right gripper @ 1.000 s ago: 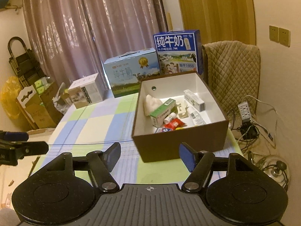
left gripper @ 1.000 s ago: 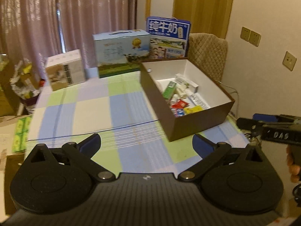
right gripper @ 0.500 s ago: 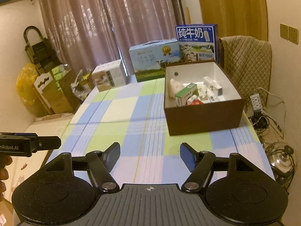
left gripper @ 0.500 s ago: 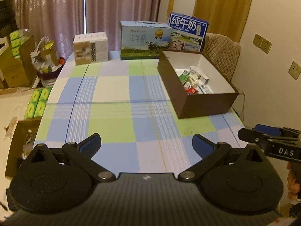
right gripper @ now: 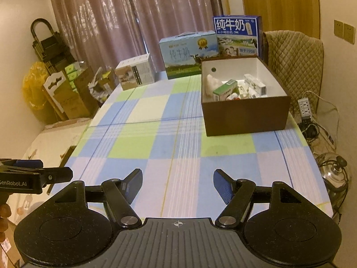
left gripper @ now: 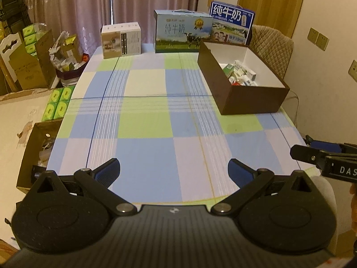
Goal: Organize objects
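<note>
A brown box (left gripper: 250, 102) (right gripper: 246, 114) with a white inside stands on the right half of the checked tablecloth (left gripper: 156, 122) (right gripper: 169, 138). Inside it lie several small packets, among them a green-and-white carton (right gripper: 224, 89) (left gripper: 228, 68) and a white carton (right gripper: 255, 83). My left gripper (left gripper: 174, 173) hangs open over the table's near edge, nothing between its fingers. My right gripper (right gripper: 177, 185) is likewise open and empty, well back from the box. Each gripper shows at the side of the other's view.
At the table's far end stand a light-blue milk carton case (left gripper: 181, 34) (right gripper: 187, 54), a dark-blue one (left gripper: 231, 23) (right gripper: 237, 35) and a small white box (left gripper: 121, 40) (right gripper: 135, 71). A quilted chair (right gripper: 294, 60) is at right; cardboard boxes (left gripper: 31, 64) and cables (right gripper: 312, 120) lie on the floor.
Both grippers have pulled back from the brown box toward the table's near edge, so the box looks smaller and more tablecloth shows. Both stay open and empty.
</note>
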`<state>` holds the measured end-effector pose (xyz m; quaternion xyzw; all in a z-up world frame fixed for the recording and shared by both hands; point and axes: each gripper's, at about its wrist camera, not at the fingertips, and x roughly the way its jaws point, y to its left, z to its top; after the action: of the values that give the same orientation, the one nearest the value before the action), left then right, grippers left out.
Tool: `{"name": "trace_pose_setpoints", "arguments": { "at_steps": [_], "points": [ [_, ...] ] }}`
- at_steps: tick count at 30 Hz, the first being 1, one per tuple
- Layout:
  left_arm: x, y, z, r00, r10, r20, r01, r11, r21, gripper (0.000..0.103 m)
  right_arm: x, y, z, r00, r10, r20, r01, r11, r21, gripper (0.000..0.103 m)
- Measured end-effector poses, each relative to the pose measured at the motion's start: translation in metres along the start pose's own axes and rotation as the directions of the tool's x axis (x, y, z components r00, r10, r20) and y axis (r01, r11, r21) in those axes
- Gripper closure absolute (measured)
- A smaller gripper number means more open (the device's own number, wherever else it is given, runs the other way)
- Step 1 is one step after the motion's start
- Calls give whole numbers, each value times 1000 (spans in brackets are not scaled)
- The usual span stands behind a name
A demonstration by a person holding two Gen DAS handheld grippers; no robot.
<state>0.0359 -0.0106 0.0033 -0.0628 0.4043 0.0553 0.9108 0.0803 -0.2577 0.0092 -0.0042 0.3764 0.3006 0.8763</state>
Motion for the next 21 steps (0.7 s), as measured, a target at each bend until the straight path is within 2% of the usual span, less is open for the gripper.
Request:
{"name": "trace_pose_setpoints", "arguments": {
  "at_steps": [21],
  "points": [
    [4,3,-14,999,27,-37,-27,1000,2,1,9,17,-12,998,43,-52,-45,998,-34,36]
  ]
}}
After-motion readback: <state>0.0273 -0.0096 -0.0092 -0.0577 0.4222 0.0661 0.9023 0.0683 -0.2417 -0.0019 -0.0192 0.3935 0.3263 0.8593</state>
